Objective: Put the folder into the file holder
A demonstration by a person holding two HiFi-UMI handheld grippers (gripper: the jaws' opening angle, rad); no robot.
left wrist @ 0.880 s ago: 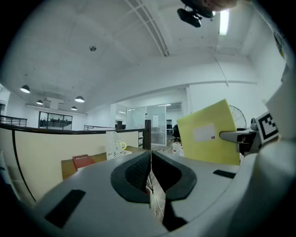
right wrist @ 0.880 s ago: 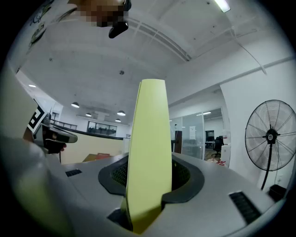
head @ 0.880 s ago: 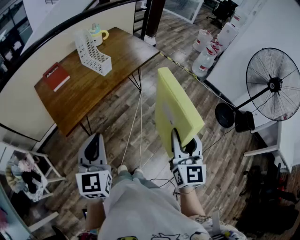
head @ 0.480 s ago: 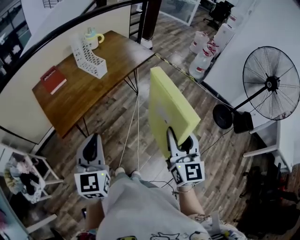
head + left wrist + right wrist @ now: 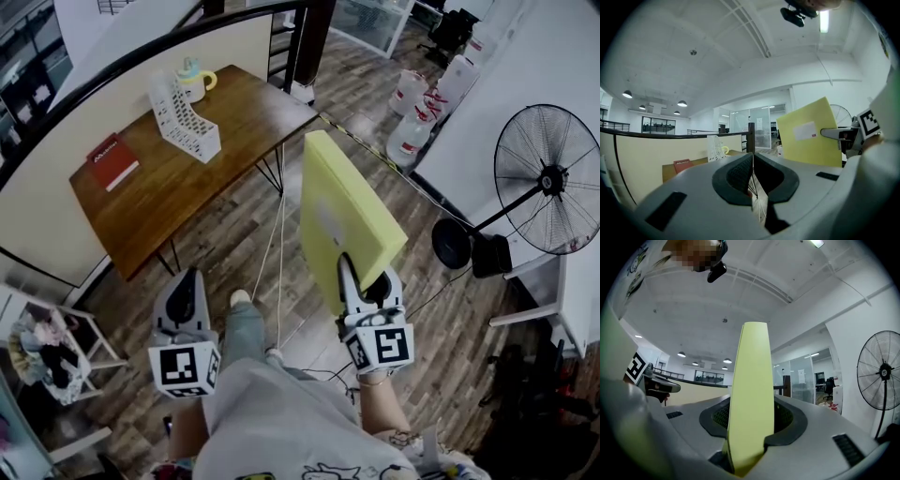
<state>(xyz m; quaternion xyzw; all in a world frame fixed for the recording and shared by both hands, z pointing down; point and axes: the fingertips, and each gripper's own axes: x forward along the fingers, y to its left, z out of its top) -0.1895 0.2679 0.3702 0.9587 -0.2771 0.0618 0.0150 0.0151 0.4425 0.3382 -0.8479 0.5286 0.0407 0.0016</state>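
A thick yellow folder (image 5: 345,216) stands upright in my right gripper (image 5: 364,284), whose jaws are shut on its lower edge. In the right gripper view the yellow folder (image 5: 750,394) rises straight up between the pads. My left gripper (image 5: 187,292) hangs at the lower left, shut with nothing in it; its pads (image 5: 751,174) meet in the left gripper view. The white mesh file holder (image 5: 183,112) stands on the far end of the wooden table (image 5: 169,178), well ahead of both grippers. From the left gripper view the folder (image 5: 811,133) shows at right and the file holder (image 5: 715,147) far off.
A red book (image 5: 112,159) lies on the table's left part and a yellow mug (image 5: 195,80) stands behind the file holder. A standing fan (image 5: 553,178) and water bottles (image 5: 417,98) are to the right. A black railing (image 5: 141,52) curves behind the table.
The view has shifted slightly as the person steps toward the table; one leg now shows forward. The folder stays upright in the right gripper. The left gripper keeps its place.
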